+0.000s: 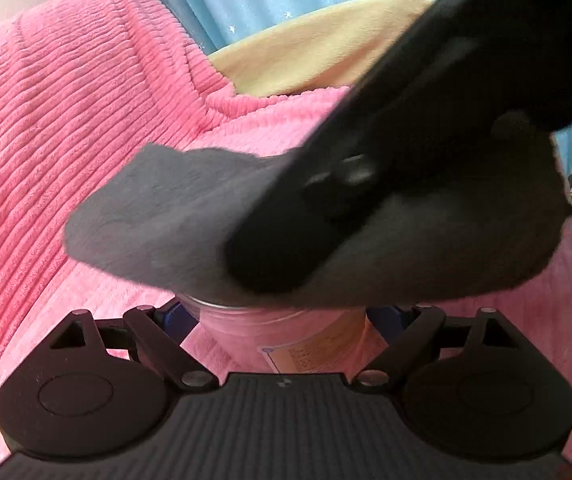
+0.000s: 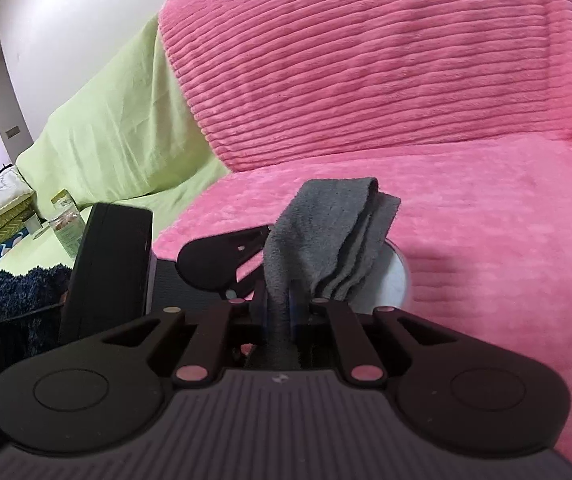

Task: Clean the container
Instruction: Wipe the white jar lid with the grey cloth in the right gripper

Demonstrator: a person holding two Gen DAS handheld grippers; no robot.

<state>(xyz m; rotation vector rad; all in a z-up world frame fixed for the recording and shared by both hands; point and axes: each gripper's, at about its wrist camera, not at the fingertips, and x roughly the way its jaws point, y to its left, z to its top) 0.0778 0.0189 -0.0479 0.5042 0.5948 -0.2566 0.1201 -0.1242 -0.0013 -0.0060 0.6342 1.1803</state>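
A pink sofa [image 2: 406,80] fills both views. Over its seat, the left gripper [image 1: 281,320] is clamped on a clear jar [image 1: 281,332], gripped by its sides. A folded grey cloth [image 1: 157,216] lies over the jar's mouth, pinched tight in the right gripper [image 2: 281,312], which reaches across from above. The jar's rim [image 2: 400,276] shows just beside the cloth. Risk, as I judge it: hard wiping could twist the smooth jar between the left fingers, or the cloth could slip free and drop.
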